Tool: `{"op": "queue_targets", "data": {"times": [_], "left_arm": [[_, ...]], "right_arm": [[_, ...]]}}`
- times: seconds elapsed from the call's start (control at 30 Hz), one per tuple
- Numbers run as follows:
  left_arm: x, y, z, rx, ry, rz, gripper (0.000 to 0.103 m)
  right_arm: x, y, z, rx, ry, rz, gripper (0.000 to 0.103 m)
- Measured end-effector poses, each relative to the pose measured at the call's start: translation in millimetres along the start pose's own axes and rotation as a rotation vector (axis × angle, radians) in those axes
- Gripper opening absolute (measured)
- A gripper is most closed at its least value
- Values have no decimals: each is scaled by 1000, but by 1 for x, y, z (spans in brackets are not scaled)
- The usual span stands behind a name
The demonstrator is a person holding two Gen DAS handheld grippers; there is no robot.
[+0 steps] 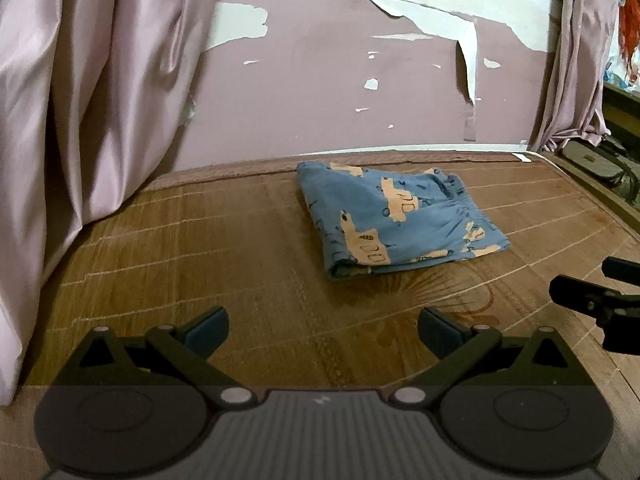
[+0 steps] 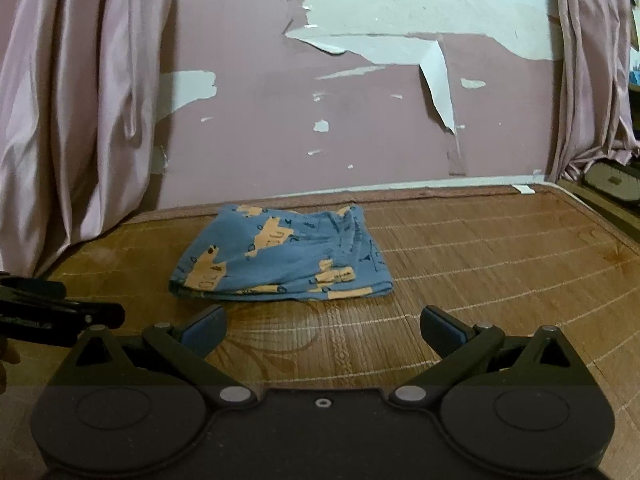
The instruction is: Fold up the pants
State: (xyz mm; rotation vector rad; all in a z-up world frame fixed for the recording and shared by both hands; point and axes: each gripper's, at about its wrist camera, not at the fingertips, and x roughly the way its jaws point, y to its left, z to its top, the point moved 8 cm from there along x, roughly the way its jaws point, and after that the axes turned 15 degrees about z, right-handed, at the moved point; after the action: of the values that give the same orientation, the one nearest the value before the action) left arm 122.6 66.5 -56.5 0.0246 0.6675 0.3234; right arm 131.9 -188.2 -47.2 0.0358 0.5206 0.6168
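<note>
pants: blue pants (image 1: 400,222) with a tan vehicle print, folded into a flat squarish bundle, lying on the woven mat (image 1: 224,264) towards the far wall

left gripper: left gripper (image 1: 322,330) has its jaws spread wide, nothing in them, sitting back from the near edge of the bundle and not touching it

right gripper: right gripper (image 2: 323,330) is the same deal, wide apart and empty, just short of the pants' front edge

wall: pink wall (image 2: 260,112) behind the mat with big patches of peeling paint

curtains: pale pink curtains (image 1: 92,92) hanging at both sides, the left one draping down onto the mat
</note>
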Motion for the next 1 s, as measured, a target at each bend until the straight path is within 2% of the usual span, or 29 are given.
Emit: {"op": "queue_targets", "data": {"times": [1.0], "left_arm": [[6, 4, -13, -14, 57, 15, 103]], "right_arm": [[4, -2, -8, 23, 39, 11, 102]]}}
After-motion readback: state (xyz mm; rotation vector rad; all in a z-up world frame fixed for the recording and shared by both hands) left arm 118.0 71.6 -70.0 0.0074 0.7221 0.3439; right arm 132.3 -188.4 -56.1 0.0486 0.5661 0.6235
